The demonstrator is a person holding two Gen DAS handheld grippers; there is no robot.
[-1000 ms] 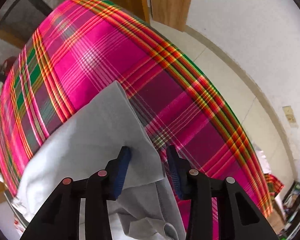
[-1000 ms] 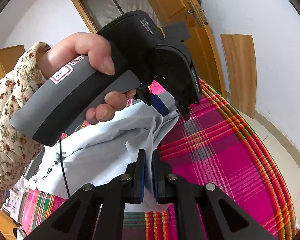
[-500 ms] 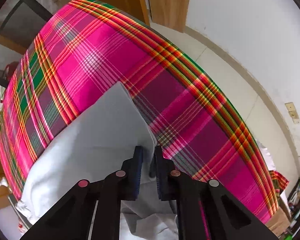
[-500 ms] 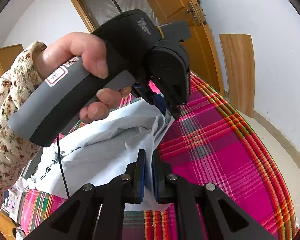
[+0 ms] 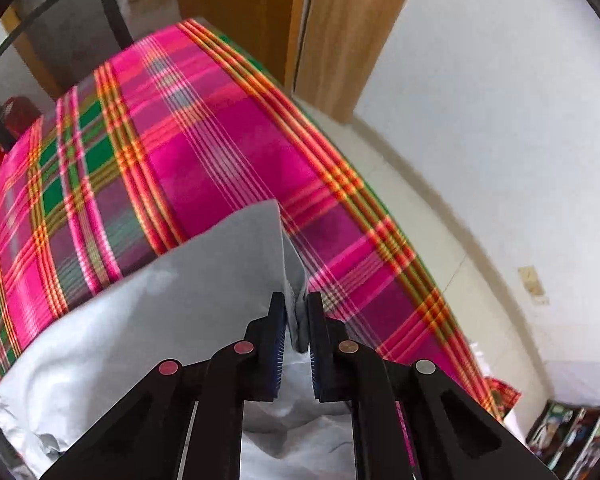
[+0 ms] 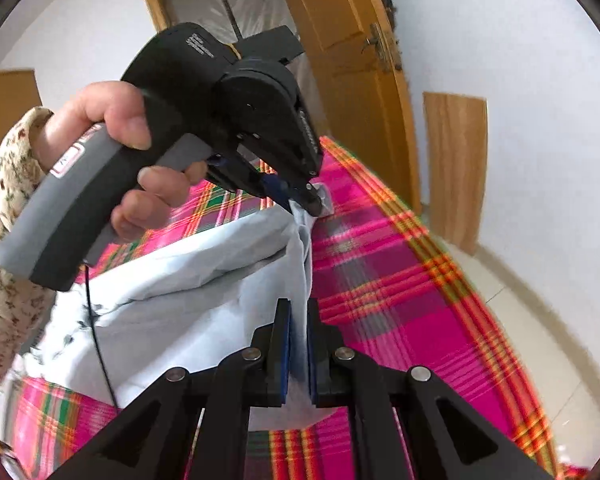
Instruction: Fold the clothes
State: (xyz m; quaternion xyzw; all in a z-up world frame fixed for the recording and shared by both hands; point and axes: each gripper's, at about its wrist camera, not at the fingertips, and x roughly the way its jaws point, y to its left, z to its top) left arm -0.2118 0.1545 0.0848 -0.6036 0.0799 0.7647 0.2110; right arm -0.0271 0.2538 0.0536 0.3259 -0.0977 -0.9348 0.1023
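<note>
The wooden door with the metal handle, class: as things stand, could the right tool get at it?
Probably not. The right tool is shut on the pale garment, and the left tool with its hand lies between it and the wooden door beyond the plaid-covered table.

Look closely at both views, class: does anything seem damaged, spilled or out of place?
Nothing stands out. The left gripper and right gripper each pinch an edge of the pale garment above the plaid cloth, as expected mid-fold.
</note>
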